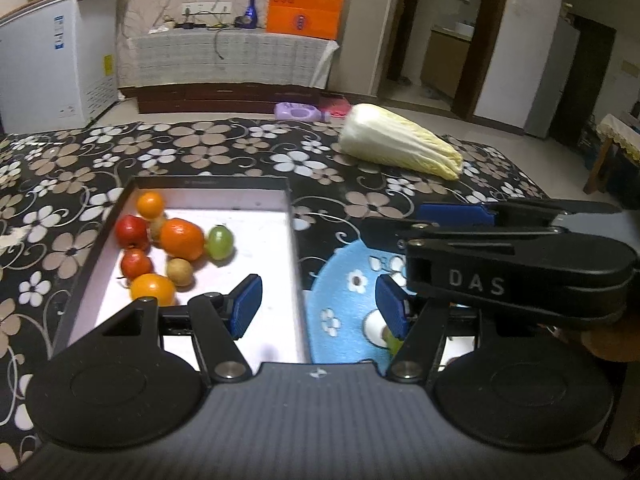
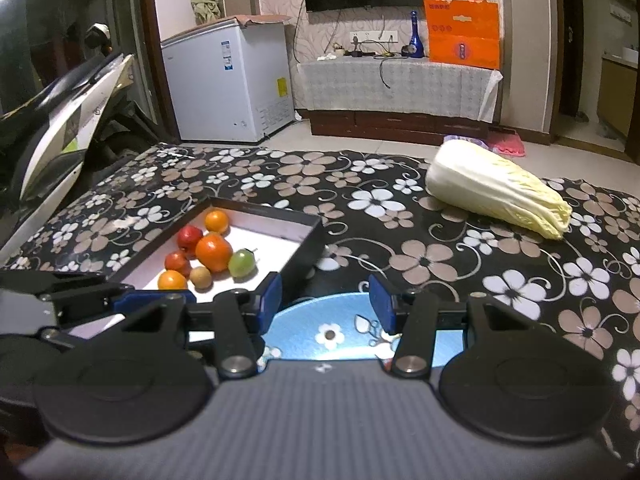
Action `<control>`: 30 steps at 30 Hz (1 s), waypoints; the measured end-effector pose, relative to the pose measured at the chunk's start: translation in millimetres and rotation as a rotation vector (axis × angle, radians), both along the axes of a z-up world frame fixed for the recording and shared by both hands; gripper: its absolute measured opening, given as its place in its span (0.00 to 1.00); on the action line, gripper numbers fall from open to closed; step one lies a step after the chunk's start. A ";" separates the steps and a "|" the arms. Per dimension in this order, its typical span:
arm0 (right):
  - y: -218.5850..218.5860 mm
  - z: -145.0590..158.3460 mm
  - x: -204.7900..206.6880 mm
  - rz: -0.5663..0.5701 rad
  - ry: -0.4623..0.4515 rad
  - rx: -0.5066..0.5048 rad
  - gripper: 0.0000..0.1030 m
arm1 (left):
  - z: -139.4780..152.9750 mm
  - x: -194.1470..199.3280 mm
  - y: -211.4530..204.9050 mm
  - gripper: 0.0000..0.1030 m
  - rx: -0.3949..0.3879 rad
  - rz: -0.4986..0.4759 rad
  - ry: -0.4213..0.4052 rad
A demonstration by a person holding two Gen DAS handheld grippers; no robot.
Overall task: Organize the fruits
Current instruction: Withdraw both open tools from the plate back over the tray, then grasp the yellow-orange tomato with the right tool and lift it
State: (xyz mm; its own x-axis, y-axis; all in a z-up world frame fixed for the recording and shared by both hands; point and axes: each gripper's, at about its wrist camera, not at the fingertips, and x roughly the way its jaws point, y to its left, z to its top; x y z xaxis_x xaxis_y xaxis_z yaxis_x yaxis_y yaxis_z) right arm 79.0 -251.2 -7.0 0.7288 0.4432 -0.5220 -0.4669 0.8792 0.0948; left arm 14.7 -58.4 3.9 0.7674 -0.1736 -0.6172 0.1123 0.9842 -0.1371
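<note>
A shallow dark box with a white floor holds several fruits: oranges, red ones, a green one and small brown ones. To its right lies a blue flowered plate. My left gripper hangs open and empty over the box's near right edge and the plate. My right gripper is open above the plate with nothing between its pads. A greenish bit peeks out on the plate behind a left finger.
A napa cabbage lies on the flowered tablecloth at the far right. Beyond the table's far edge are a white freezer and a covered TV bench. A scooter stands at the table's left.
</note>
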 end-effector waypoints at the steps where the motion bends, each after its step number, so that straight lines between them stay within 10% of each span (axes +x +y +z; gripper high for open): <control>1: 2.1 0.5 -0.1 0.004 -0.002 0.002 0.50 | 0.5 0.0 2.7 0.66 0.001 0.009 0.000; 30: 78.7 0.9 -3.5 0.162 -0.012 0.007 0.50 | -17.3 -5.1 75.4 0.70 0.052 0.116 0.106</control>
